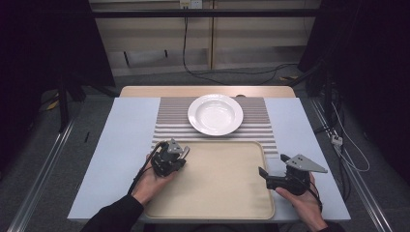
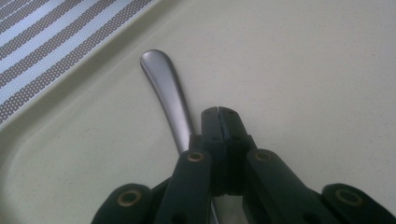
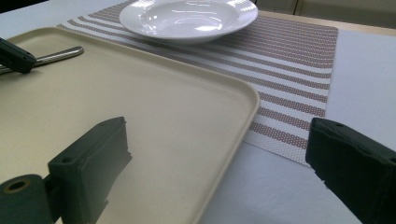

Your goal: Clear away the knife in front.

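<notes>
**Steel handle on the tray, left jaws closed beside it**

Beige plastic marks the tray (image 1: 212, 193), which lies at the near edge of the pale blue table (image 1: 125, 145) in the high view. Beyond its far edge a striped placemat (image 1: 169, 116) carries a white plate (image 1: 215, 113). The left gripper (image 1: 185, 151) sits over the tray's far left corner, held in the left hand (image 1: 152, 183). The right gripper (image 1: 273, 165) hovers at the tray's right edge, jaws spread apart with nothing between them.

In the left gripper view, the jaws are pressed together, tip against tip, above the tray floor. A brushed metal utensil handle (image 2: 166, 91) lies just beside them on the left, running toward the tray's raised rim; its lower part passes under the gripper body, so whether it is pinched there cannot be told. The placemat shows beyond the rim.

In the right gripper view, the two jaws stand wide, straddling the tray's right edge. The utensil handle (image 3: 58, 55) rests near the tray's far left corner, with the left gripper's tip next to it. The plate (image 3: 187, 18) sits on the placemat behind.
</notes>
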The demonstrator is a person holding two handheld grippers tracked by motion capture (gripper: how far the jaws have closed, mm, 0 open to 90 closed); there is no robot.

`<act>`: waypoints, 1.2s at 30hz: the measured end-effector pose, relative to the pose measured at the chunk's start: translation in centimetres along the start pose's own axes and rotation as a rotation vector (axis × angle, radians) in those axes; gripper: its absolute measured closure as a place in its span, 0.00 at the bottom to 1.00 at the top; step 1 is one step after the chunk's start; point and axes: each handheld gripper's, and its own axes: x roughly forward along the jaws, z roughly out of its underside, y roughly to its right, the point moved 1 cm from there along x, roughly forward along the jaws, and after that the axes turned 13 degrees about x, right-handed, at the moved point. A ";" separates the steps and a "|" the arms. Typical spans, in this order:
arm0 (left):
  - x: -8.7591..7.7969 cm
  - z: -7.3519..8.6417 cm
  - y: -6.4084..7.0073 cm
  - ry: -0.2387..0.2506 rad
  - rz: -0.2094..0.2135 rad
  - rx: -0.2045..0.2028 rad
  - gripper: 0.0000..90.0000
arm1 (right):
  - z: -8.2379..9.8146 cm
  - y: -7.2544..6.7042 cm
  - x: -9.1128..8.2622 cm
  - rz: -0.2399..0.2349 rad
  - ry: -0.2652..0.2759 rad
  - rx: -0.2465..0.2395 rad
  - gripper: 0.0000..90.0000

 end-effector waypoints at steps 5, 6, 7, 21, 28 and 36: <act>-0.3 0.3 -0.4 -0.019 0.003 -0.014 1.00 | 0.0 0.0 -0.1 0.000 0.001 0.001 0.07; -0.3 0.3 -0.5 -0.021 0.005 -0.010 1.00 | 0.0 0.0 0.0 0.002 0.000 0.000 0.07; -0.3 0.3 -0.5 -0.016 0.001 -0.019 1.00 | 0.0 0.0 0.0 0.001 -0.001 -0.002 0.07; -0.6 0.6 -0.9 -0.029 0.005 -0.043 1.00 | 0.0 0.0 0.0 -0.002 0.000 -0.001 0.07; -0.8 0.8 -1.2 -0.035 0.003 -0.055 1.00 | 0.0 0.0 0.0 -0.001 -0.001 0.000 0.07; -1.0 1.0 -1.4 -0.046 -0.008 -0.054 1.00 | 0.0 0.0 0.0 -0.005 0.000 -0.001 0.07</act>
